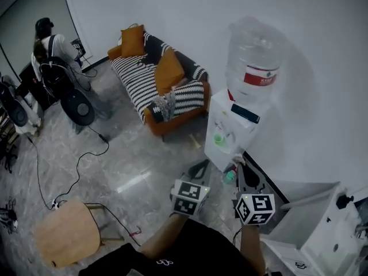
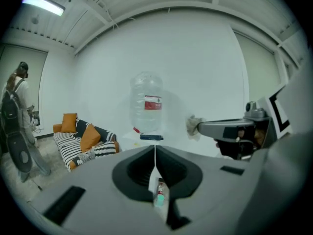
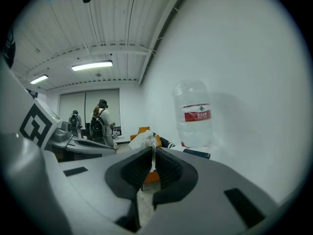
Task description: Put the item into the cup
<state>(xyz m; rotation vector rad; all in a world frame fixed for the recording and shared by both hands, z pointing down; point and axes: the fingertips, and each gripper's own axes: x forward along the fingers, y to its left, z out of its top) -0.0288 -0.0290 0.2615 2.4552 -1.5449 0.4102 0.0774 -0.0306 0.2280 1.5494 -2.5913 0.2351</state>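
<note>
In the head view my right gripper (image 1: 240,164) is shut on a crumpled white tissue (image 1: 237,158), just in front of the white water dispenser (image 1: 225,111). A small green cup (image 1: 219,138) stands in the dispenser's alcove, slightly beyond and left of the tissue. My left gripper (image 1: 202,165) hangs beside it to the left, jaws shut with nothing between them. In the right gripper view the tissue (image 3: 143,140) sticks out past the closed right gripper (image 3: 152,155). The left gripper view shows the left gripper (image 2: 155,153) shut, and the tissue (image 2: 194,126) at the other gripper's tip.
A big water bottle (image 1: 256,59) tops the dispenser, with a dark remote (image 1: 245,114) beside it. A small green-capped bottle (image 1: 229,177) stands low by the dispenser. A striped sofa (image 1: 155,79), a wooden chair (image 1: 66,233), floor cables and a person (image 1: 53,56) are left; white equipment (image 1: 322,226) sits lower right.
</note>
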